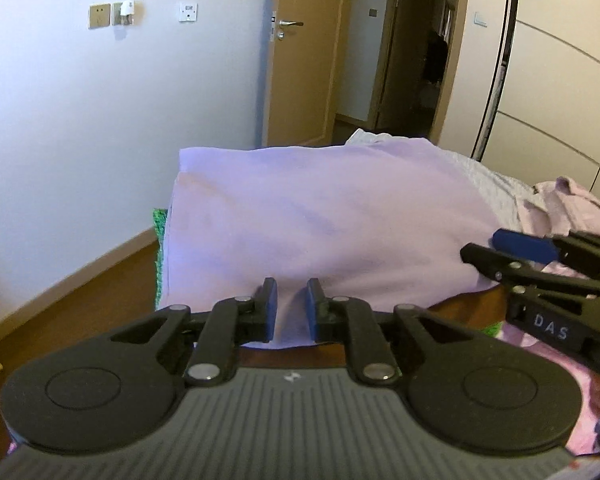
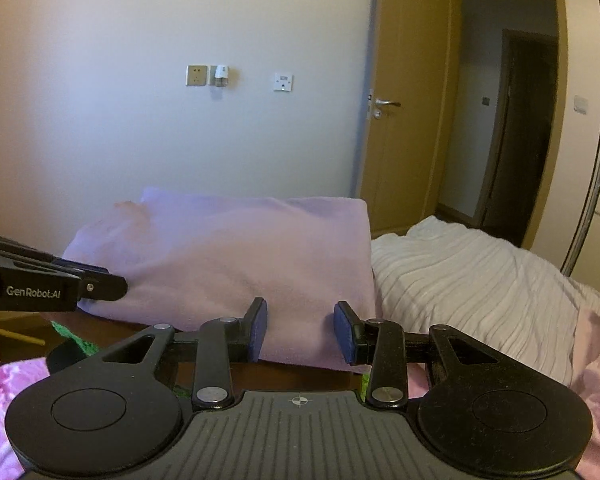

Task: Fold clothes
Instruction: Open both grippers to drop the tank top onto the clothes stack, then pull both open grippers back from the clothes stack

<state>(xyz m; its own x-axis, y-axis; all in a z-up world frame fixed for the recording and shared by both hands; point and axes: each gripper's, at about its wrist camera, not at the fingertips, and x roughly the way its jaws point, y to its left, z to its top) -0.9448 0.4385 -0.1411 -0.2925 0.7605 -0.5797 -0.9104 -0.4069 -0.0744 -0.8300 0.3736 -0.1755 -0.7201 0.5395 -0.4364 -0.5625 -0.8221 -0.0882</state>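
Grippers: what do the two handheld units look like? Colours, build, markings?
Both match: black linkage arms with silver pivot pins, round black discs either side of a ribbed grey body, blue pads on the fingers. Left gripper reads "GenRobot.AI" on its side; right gripper reads "DAS". No cables or sleeves visible.

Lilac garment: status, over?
Left tongs open, right tongs open, neither gripping. Lilac garment folded, lying flat. Nothing in the way.
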